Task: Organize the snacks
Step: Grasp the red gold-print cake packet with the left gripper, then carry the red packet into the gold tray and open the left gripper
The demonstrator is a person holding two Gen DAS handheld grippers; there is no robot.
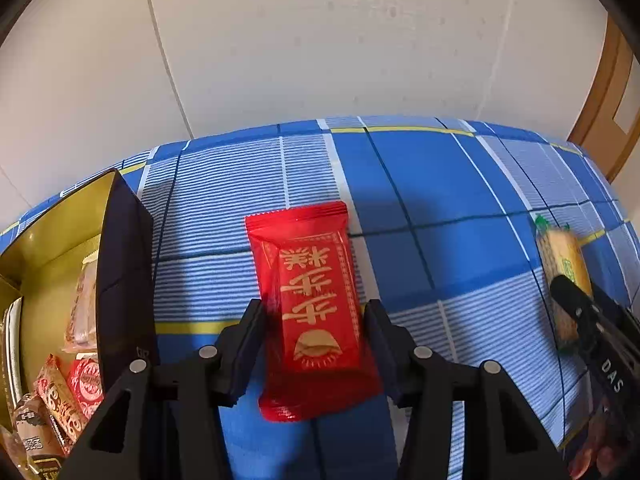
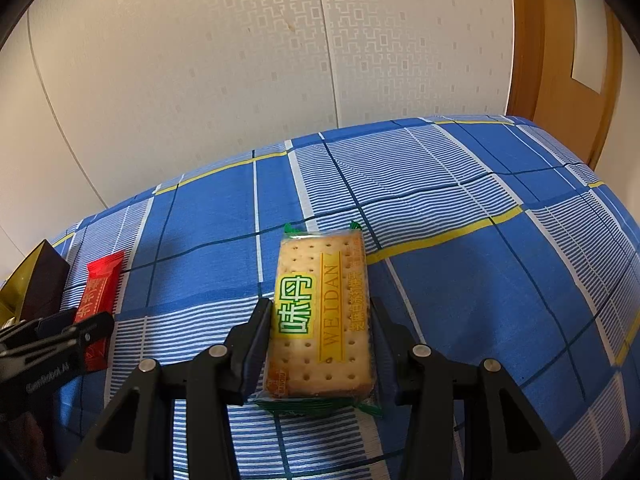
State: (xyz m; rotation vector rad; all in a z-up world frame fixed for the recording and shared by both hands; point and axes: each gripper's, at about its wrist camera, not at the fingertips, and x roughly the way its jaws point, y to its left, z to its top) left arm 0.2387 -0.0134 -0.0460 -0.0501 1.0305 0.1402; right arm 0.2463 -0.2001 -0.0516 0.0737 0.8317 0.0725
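At the far left stands a dark box (image 1: 120, 280) with a gold lining, open at the top, and several wrapped snacks (image 1: 68, 396) lie inside it. Just to its right, on the blue checked cloth (image 1: 440, 200), lies the red snack packet (image 1: 316, 312), and the left gripper (image 1: 314, 344) has its two fingers closed against the packet's long sides, grasping it. Farther right, well apart from the red packet, the cracker packet (image 2: 324, 312), clear with green ends and a yellow label, lies on the same cloth. The right gripper (image 2: 320, 344) clasps it, one finger pressed to each long edge. Behind the cloth rises a pale patterned wall (image 2: 200, 60), and a wooden door frame (image 2: 532, 40) stands at the far right.
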